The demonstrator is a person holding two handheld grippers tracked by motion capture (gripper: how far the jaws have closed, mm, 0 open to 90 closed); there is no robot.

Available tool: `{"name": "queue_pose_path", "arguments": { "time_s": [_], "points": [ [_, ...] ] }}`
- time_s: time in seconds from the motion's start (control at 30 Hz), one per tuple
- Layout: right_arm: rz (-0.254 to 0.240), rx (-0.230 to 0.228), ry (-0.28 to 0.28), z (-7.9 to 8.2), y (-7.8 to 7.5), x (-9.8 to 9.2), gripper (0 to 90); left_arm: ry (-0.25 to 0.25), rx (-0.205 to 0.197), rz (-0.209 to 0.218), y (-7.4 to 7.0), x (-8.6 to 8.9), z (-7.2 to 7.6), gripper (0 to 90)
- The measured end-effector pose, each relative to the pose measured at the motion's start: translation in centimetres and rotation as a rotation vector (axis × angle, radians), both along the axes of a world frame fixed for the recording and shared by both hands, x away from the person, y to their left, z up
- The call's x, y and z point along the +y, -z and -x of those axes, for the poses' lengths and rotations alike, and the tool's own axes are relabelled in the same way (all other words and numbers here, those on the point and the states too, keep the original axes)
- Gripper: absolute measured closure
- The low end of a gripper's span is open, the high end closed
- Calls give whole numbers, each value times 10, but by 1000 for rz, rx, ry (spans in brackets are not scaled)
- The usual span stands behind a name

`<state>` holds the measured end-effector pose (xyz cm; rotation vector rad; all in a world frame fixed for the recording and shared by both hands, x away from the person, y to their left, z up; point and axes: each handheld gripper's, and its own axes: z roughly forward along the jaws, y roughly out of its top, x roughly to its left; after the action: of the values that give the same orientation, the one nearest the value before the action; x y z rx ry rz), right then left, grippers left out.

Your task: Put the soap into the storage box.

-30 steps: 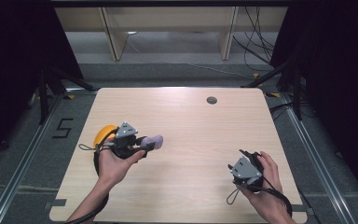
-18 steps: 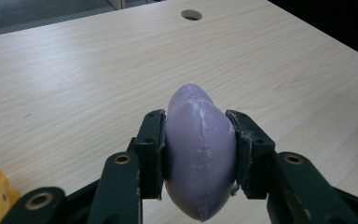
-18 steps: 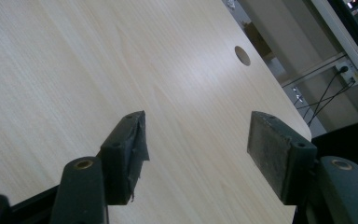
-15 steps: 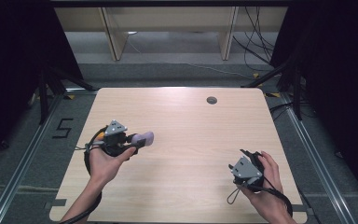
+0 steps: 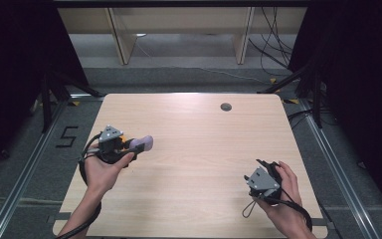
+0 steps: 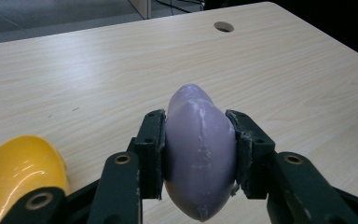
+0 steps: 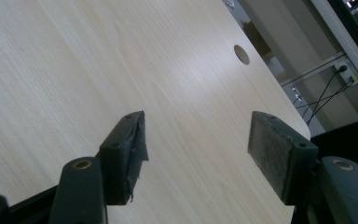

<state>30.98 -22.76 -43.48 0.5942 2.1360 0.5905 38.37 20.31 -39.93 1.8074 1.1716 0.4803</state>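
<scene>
The left gripper (image 5: pixel 129 145) has its jaws clenched on a smooth, pale purple egg-shaped object (image 6: pixel 199 151), held over the left part of the pale wooden surface (image 5: pixel 199 149). In the left gripper view the pads press on the two flanks of the object at its widest part, with rounded ends sticking out above and below the jaws. It looks light and fairly firm, since the pads leave no clear dent; whitish scuffs mark its skin. The curved, glossy sides could slip if the squeeze eased, so the broad middle seems the safest place to hold. A rounded yellow glossy object (image 6: pixel 21 170) sits just beside the left jaw; what it is cannot be told.

The right gripper (image 5: pixel 263 172) hovers near the surface's front right, its jaws spread apart with nothing between them.

The surface is bare light wood grain with a round cable hole (image 5: pixel 226 106) near its far edge. Beyond it stand pale shelving legs (image 5: pixel 122 37), loose black cables (image 5: pixel 273 35) on a grey floor, and dark curtains at both sides.
</scene>
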Motion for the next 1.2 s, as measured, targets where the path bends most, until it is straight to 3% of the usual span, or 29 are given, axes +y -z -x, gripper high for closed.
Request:
{"name": "queue_pose_path", "arguments": {
  "time_s": [0.33,0.63,1.2],
  "points": [
    [8,-3,-8,-1,0,-1,376,-71,-15,-7,0,20,-4,588],
    [-3,2,7,0,0,-2,376,-135,0,-2,1,38,-9,588],
    [-3,3,7,-1,1,-2,374,-242,-11,-30,5,64,-20,588]
  ]
}}
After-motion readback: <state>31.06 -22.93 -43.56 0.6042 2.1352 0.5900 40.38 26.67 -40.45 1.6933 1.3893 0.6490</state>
